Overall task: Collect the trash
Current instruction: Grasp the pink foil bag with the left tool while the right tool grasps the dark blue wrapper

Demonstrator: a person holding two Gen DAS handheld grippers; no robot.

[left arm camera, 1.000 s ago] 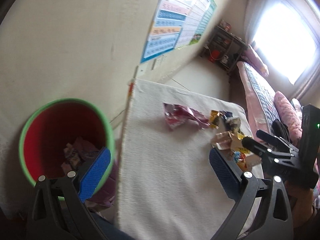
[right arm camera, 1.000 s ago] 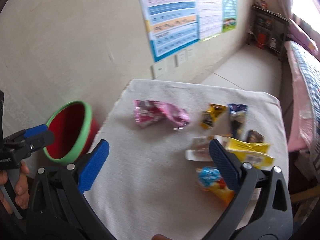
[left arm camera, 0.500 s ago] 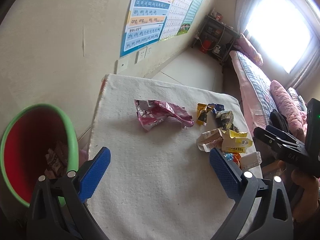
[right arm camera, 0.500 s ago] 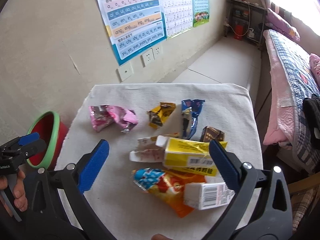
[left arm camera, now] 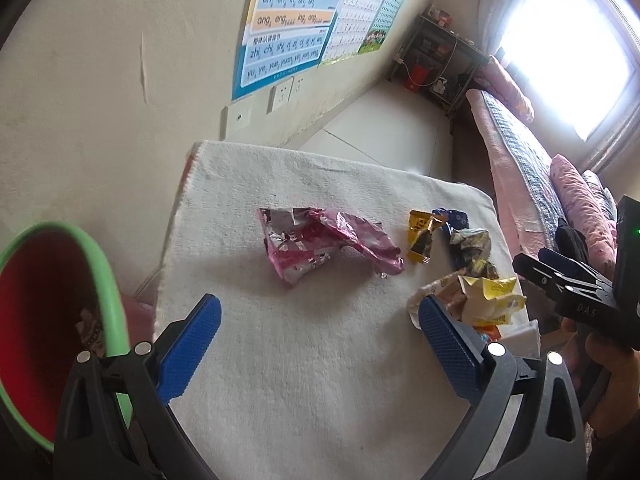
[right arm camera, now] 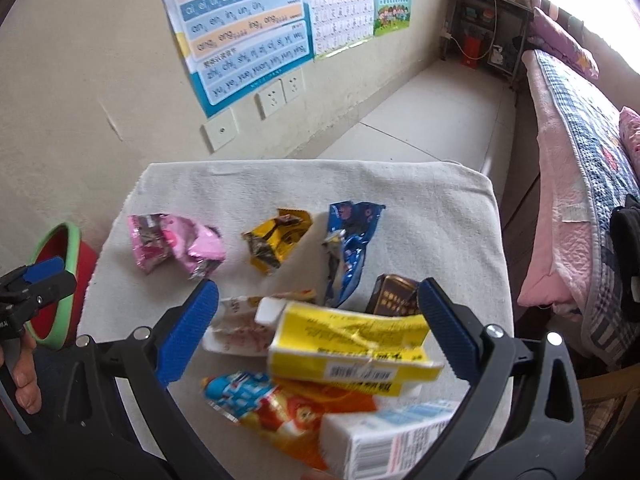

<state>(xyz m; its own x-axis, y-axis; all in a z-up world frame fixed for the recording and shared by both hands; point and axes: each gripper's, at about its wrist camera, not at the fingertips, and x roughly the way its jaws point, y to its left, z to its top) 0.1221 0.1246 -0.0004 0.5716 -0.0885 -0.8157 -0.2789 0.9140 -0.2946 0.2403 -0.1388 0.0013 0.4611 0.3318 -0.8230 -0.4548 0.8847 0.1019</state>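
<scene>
Trash lies on a white cloth-covered table (left arm camera: pixel 312 380). A crumpled pink foil wrapper (left arm camera: pixel 320 246) sits mid-table, just beyond my open, empty left gripper (left arm camera: pixel 316 340). My right gripper (right arm camera: pixel 318 334) is also open and hovers over a yellow box (right arm camera: pixel 352 348), with an orange-blue packet (right arm camera: pixel 280 408) and a white carton (right arm camera: pixel 384 440) below it. Farther off lie the pink wrapper (right arm camera: pixel 176 246), a gold wrapper (right arm camera: pixel 276 240), a blue wrapper (right arm camera: pixel 352 240) and a brown packet (right arm camera: pixel 394 300). A red bin with a green rim (left arm camera: pixel 52 320) stands left of the table, holding some trash.
A beige wall with a poster (right arm camera: pixel 240 36) and sockets (right arm camera: pixel 280 94) runs behind the table. A bed with pink bedding (right arm camera: pixel 580 184) stands to the right. A dark shelf (left arm camera: pixel 436 64) sits at the far end. The right gripper's body (left arm camera: pixel 580 292) shows at the left view's right edge.
My left gripper has swung away from the bin toward the pink wrapper. My right gripper has moved right and down over the yellow box and packets. Both stayed open.
</scene>
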